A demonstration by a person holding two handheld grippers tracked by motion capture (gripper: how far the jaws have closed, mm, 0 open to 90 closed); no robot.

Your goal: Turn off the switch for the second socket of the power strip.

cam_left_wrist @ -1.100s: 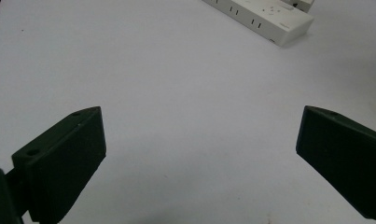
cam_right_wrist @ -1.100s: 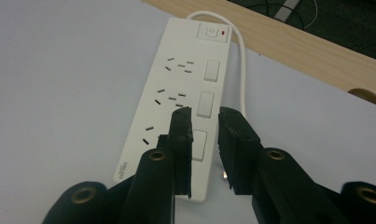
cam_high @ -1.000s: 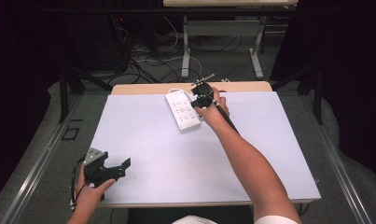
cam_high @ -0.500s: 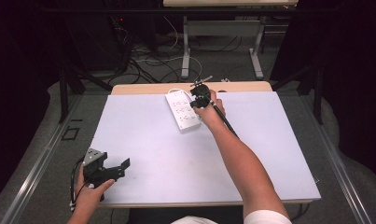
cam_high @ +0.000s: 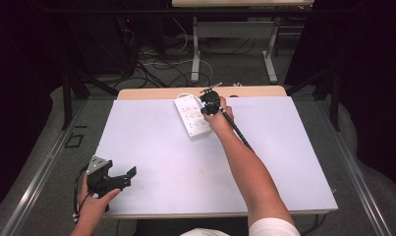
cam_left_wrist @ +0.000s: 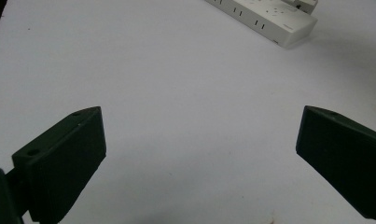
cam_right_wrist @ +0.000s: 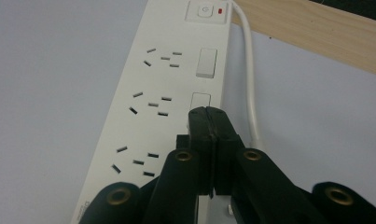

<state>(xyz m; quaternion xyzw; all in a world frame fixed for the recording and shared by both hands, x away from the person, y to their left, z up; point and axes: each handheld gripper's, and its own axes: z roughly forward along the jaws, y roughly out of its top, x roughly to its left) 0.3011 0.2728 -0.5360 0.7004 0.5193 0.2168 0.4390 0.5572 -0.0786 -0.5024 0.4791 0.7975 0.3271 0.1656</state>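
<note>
The table (cam_high: pixel 161 147) is lit evenly from above, and its pale top is rendered bright with a faint bluish cast, while the surroundings are left in deep darkness. Soft shadows are cast beneath the forearm and beside the power strip (cam_high: pixel 192 116). In the left gripper view, the left tongs (cam_left_wrist: pixel 199 158) are seen slightly soft and underexposed, and the surface behind is nearly washed out. In the right gripper view, the right tongs (cam_right_wrist: pixel 213 122) are blurred close to the lens, while the sockets are shown sharply. Mild grain is noticed throughout.
</note>
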